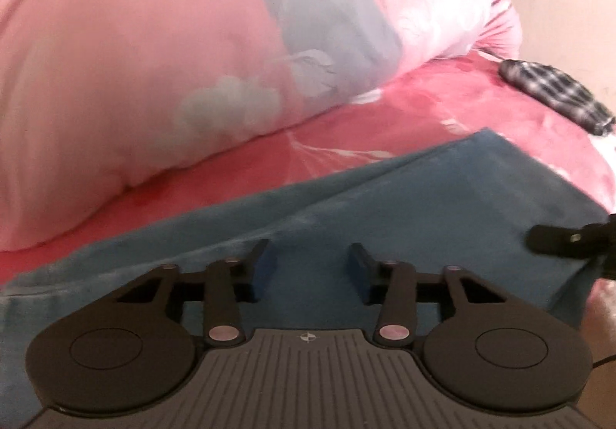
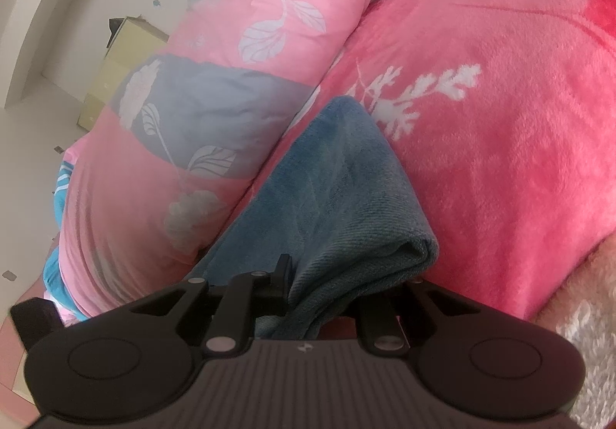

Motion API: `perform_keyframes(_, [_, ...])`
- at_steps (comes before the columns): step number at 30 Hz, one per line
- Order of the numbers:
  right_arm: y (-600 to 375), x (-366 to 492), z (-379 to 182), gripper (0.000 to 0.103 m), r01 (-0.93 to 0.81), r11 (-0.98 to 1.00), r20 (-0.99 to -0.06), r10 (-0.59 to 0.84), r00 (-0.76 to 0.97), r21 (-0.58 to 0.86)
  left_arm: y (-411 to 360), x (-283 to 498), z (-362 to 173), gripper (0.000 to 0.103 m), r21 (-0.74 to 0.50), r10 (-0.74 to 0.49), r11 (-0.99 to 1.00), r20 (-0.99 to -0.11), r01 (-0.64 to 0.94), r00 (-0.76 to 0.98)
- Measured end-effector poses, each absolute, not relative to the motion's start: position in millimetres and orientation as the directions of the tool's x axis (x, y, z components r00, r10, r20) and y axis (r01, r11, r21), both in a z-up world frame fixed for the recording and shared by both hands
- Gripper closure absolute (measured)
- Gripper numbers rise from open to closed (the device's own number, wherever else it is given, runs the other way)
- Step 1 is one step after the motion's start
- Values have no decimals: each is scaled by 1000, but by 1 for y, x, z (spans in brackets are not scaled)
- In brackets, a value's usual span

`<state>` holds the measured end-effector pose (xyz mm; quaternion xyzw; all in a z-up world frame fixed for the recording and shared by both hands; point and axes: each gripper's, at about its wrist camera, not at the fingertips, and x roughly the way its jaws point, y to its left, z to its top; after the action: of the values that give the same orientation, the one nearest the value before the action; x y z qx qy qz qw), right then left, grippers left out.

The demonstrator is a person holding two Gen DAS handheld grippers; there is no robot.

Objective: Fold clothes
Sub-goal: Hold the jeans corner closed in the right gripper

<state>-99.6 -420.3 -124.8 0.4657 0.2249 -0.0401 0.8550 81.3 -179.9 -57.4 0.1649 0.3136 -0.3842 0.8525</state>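
Now: blue folded garment flat on pink floral bedspread, beside rolled pink-and-grey quilt.
Left gripper spread wide, nothing between fingers, hovering just over blue cloth. Right gripper closed around thick folded edge of same garment, right finger hidden behind fabric. Checked cloth well apart, near far edge.
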Motion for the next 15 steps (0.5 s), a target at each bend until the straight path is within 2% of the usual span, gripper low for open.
perform_keyframes(2, [-421,-99,-125,87,277,565,-423,142,895,777,-152,92,-54,64,63,-498,714,-655,697,568])
perform_keyframes(5, [-421,-100,-126,87,274,563,-420,146,896,779,-110,108,-51,66,28,-453,784,-657,620,603])
perform_keyframes(15, [-421,-102,-130,87,271,545,-405,141,903,793,-129,59,-48,65,8,-575,663,-634,748,517])
